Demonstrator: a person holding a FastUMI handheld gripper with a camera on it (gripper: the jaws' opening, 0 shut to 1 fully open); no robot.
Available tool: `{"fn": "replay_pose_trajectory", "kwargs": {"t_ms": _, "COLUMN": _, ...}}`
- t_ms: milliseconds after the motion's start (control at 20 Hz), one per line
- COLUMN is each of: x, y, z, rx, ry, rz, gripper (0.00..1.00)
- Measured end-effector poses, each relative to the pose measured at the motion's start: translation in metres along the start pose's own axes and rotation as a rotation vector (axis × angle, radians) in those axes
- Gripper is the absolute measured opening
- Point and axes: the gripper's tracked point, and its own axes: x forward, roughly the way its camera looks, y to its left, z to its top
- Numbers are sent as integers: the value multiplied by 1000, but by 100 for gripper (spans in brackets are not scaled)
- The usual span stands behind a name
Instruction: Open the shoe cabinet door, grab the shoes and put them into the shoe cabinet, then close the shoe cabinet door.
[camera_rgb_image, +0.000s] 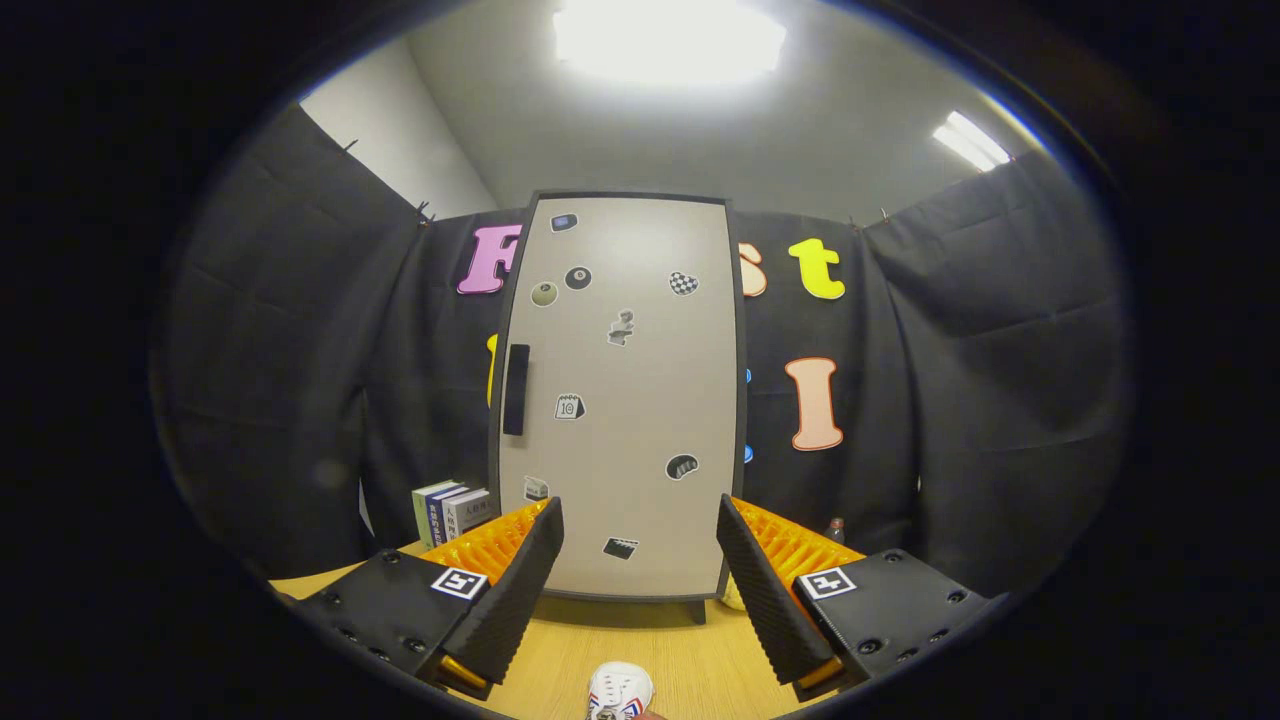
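Note:
The shoe cabinet (625, 400) stands upright on the wooden table, straight ahead of my fingers. Its pale door is shut and carries several small stickers. A black vertical handle (516, 388) sits on the door's left side. My gripper (640, 530) is open, with nothing between its black ribbed pads (520, 590); it is held back from the cabinet, aimed at the door's lower half. A small white shoe (620, 692) with red and blue marks lies on the table below and between the fingers, close to me and partly cut off.
The wooden table (640, 640) runs from me to the cabinet's feet. A few books (452, 512) stand left of the cabinet. A small bottle (836, 528) peeks out right of the cabinet, behind the right finger. Black cloth walls surround the booth.

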Motion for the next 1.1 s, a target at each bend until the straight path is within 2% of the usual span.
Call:
{"fn": "replay_pose_trajectory", "kwargs": {"t_ms": 450, "x": 14, "y": 9, "z": 4, "rx": 23, "ry": 39, "rz": 28, "gripper": 97}}
{"fn": "replay_pose_trajectory", "kwargs": {"t_ms": 800, "x": 78, "y": 47, "z": 31, "rx": 59, "ry": 62, "rz": 114, "gripper": 97}}
{"fn": "replay_pose_trajectory", "kwargs": {"t_ms": 1100, "x": 147, "y": 82, "z": 35, "rx": 57, "ry": 95, "rz": 145, "gripper": 97}}
